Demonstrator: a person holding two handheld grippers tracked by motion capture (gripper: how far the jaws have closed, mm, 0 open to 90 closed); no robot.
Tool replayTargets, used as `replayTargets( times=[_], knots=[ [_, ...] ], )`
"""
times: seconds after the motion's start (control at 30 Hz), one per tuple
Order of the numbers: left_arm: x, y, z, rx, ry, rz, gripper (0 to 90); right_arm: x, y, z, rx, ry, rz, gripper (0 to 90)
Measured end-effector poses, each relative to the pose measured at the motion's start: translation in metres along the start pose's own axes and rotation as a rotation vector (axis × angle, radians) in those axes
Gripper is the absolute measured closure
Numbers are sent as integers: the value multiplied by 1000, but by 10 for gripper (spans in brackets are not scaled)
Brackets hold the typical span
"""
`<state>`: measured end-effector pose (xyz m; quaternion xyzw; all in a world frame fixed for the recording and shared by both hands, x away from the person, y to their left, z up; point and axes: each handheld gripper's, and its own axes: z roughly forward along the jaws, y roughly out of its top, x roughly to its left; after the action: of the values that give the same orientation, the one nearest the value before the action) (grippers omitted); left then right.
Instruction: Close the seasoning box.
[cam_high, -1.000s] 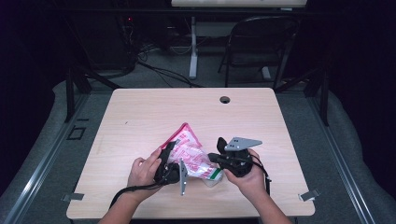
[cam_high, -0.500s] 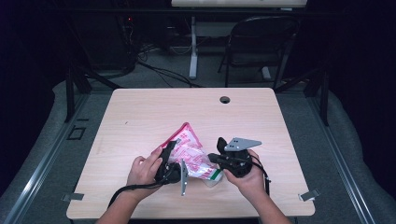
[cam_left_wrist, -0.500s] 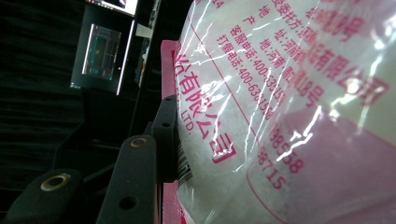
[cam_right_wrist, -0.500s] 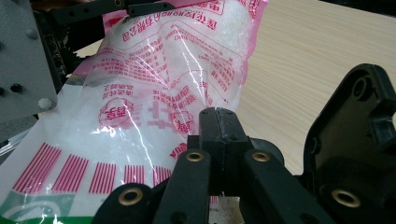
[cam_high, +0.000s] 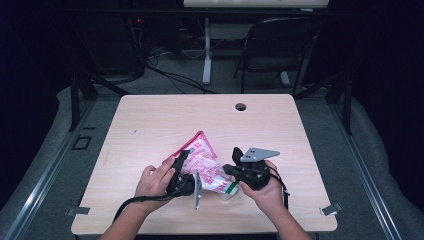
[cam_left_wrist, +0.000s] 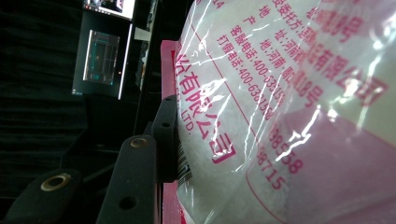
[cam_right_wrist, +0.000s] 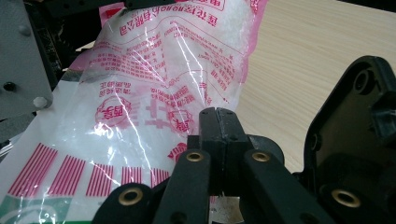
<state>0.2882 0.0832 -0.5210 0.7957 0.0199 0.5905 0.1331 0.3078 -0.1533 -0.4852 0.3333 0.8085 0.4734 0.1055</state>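
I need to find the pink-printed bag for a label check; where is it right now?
In the high view the pink-printed bag is at the table's near-centre, between the left gripper and right gripper, both touching it.

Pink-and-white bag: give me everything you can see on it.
The bag is a clear plastic pouch printed with pink Chinese text, pink stripes and a green band at one end, filled with white granules. It lies crumpled near the front middle of the table, one corner pointing away from the person. The left gripper clamps its pink sealed edge; the right gripper, jaws shut, pinches the opposite edge.
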Motion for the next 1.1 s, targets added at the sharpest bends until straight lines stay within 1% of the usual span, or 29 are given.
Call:
replayTargets(
  times=[0.13, 0.23, 0.87, 1.1],
  knots=[
    [1, 1, 1, -5, 0, 8, 611, 0, 0, 0, 0, -1, 0, 900],
    [2, 2, 0, 4, -7, 23, 611, 0, 0, 0, 0, -1, 1, 900],
    [6, 3, 1, 6, -23, 75, 613, -1, -2, 2, 8, 1, 3, 900],
    [6, 4, 1, 6, -27, 84, 614, -1, -3, 2, 10, 0, 0, 900]
  ],
)
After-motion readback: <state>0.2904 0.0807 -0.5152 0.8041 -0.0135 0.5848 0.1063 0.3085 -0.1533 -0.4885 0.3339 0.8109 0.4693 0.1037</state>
